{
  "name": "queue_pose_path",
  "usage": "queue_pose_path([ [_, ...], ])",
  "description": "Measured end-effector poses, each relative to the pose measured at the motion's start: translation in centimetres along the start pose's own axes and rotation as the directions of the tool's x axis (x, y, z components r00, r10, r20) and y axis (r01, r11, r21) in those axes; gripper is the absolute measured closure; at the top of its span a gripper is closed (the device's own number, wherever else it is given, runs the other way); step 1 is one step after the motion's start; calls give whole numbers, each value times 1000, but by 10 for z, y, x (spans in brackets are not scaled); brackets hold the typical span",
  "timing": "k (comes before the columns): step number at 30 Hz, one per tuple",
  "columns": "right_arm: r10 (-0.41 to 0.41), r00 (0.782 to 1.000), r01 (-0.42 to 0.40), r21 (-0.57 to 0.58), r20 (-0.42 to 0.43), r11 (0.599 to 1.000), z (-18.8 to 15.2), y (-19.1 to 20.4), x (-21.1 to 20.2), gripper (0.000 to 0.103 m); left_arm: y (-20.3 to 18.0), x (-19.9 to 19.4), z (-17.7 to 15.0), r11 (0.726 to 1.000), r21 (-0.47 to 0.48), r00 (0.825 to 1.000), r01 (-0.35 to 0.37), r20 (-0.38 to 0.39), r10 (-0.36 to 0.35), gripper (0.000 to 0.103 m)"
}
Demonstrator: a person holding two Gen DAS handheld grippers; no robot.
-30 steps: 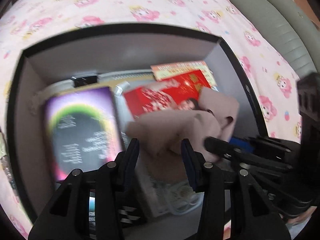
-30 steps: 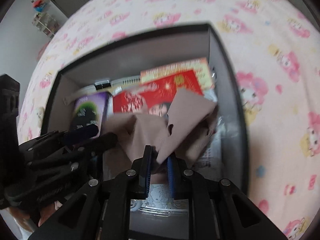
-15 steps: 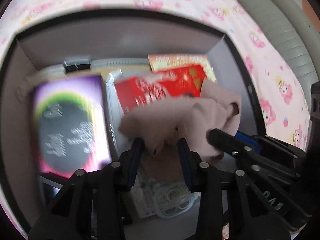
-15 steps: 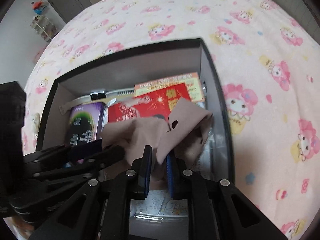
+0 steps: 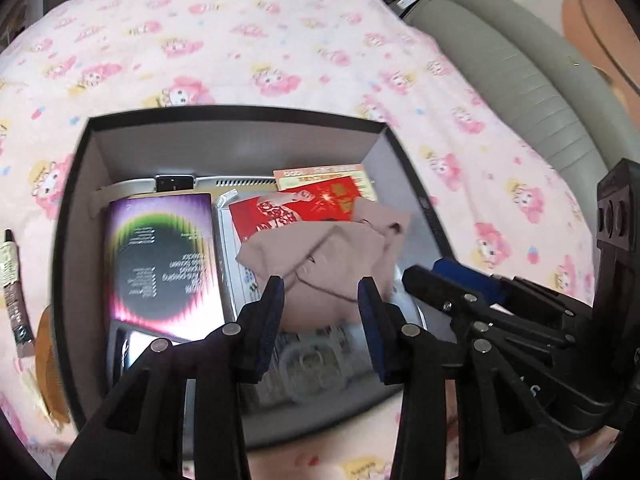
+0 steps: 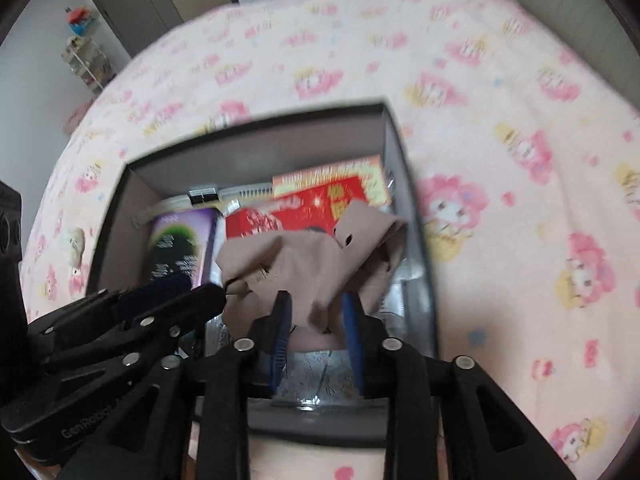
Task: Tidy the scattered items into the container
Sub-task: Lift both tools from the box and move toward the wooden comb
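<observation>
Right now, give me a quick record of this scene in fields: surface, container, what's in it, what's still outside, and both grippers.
surface: pink cartoon-print bedspread
container: dark open box
inside: beige cloth on top, red packet, purple booklet, other items underneath, hard to identify
outside: small tube on the bedspread left of the box
left gripper: jaws opening, above the cloth, not gripping it
right gripper: jaws opening, cloth between them, not pinched
</observation>
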State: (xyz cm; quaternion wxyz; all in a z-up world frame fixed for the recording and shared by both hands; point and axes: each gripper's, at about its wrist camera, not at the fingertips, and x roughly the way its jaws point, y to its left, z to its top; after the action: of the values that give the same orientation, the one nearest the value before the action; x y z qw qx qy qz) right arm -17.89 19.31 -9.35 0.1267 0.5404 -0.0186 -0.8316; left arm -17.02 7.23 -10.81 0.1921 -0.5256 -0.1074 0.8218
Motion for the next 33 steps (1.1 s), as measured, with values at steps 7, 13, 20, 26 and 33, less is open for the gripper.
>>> queue_pose_path([
  [7, 19, 995, -20, 16, 97, 1000, -34, 27, -35, 71, 26, -58, -34, 1000, 15, 1000, -1, 12, 1, 64],
  [13, 65, 993, -63, -25, 102, 998, -56, 61, -46, 71, 54, -88, -60, 1000, -6, 1000, -13, 14, 13, 64],
  [20, 103, 992, -93, -122, 78, 988, -73, 119, -45, 71, 100, -122, -84, 997, -64, 999, -30, 37, 33, 64],
  [26, 131, 990, -119, -204, 49, 972, -78, 170, -36, 71, 145, -144, -96, 991, -125, 997, -56, 38, 61, 64],
  [33, 277, 957, -288, -183, -83, 940, -74, 205, -8, 71, 196, -153, -97, 972, -202, 992, -122, 1, 125, 63],
])
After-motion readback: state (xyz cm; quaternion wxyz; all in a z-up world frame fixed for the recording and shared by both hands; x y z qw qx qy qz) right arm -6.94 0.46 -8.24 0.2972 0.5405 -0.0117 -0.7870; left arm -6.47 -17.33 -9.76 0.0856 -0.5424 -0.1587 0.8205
